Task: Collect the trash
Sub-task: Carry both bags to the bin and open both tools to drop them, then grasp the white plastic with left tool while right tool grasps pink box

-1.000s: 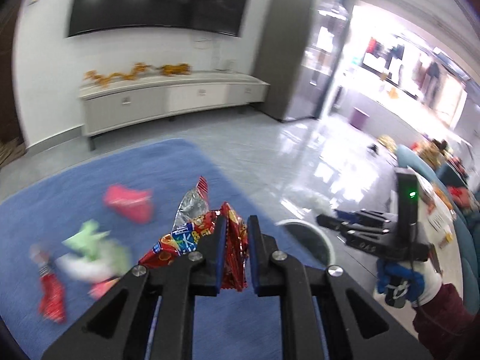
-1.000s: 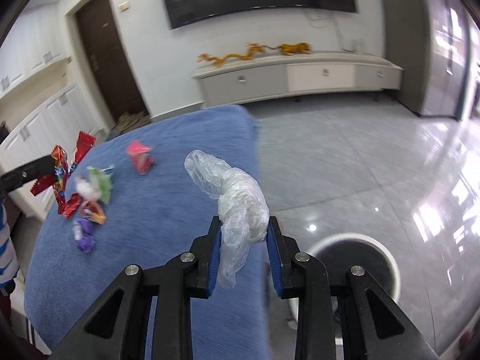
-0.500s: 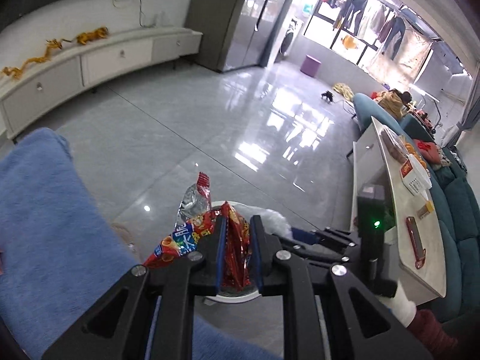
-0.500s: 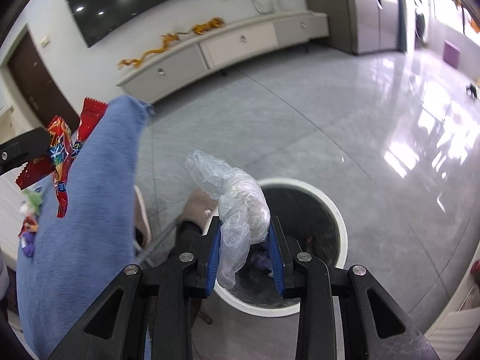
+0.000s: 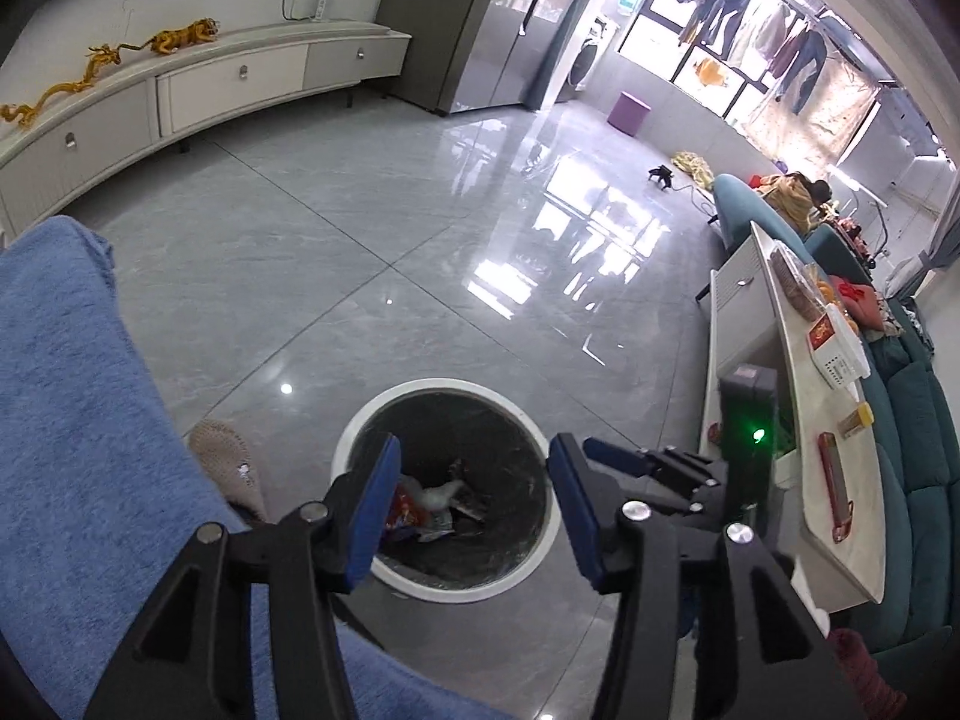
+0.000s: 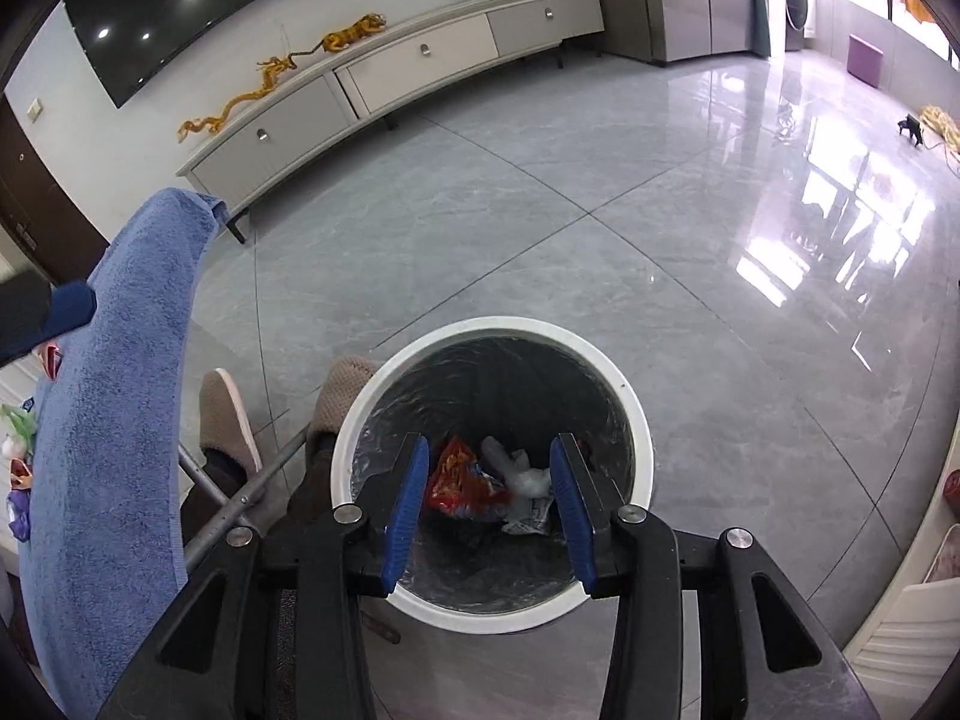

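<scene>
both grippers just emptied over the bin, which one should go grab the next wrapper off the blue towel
Left. The left gripper is open and empty beside the blue towel. The right gripper is open too, but hangs over the bin, farther from the leftover wrappers.

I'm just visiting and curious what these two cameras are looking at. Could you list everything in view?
Trash bin: one, white rim, dark liner, on the floor below both grippers.
Red snack wrapper: one, red, inside the bin.
Clear plastic wrap: one, translucent, inside the bin beside the wrapper.
Blue cloth: one, blue, covering the surface at left.
Leftover wrappers: a few, mixed colours, at the cloth's far edge.
TV cabinet: one, pale, along the wall.
Dragon and tiger figures: two, golden, on the cabinet.
Slippers: two, beige, beside the bin.
Purple stool: one, far floor.
Left gripper: open, empty, above the bin.
Right gripper: open, empty, above the bin.
</scene>
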`<state>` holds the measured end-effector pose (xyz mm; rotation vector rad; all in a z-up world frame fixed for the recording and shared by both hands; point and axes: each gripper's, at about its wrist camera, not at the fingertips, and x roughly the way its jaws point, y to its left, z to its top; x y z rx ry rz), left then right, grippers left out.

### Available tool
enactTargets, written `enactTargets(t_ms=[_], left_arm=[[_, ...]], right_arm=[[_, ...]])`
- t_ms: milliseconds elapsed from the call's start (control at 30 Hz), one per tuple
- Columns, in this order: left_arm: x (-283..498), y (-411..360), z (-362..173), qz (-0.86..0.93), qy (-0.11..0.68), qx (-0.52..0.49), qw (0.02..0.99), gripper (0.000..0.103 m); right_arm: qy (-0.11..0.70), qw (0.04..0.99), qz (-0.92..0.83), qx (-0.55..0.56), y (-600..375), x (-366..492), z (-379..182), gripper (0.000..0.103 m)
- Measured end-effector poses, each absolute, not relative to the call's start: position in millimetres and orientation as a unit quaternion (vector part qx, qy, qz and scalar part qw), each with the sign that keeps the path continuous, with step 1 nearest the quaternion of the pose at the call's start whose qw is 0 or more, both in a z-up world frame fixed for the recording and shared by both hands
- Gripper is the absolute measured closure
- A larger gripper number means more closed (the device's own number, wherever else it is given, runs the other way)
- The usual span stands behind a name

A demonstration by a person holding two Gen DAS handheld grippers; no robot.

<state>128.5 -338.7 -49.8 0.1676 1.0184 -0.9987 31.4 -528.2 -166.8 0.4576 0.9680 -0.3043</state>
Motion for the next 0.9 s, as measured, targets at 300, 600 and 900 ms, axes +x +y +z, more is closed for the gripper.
enactTargets(t_ms=[300, 600, 900], left_arm=[[130, -256, -18, -0.408, 0.427, 0.069, 0.804, 0.053], [142, -132, 2, -0.325, 0.404, 0.022, 0.854, 0.053], [158, 0, 10, -0.216, 0.39, -0.03, 0.895, 0.053]], right_arm=[[0.439, 0.871, -0.119, 0.184, -496, 41, -126, 0.061], [0.423, 0.892, -0.075, 0.141, -436, 67, -82, 0.061], [0.407, 0.908, -0.023, 0.098, -371, 94, -42, 0.061]])
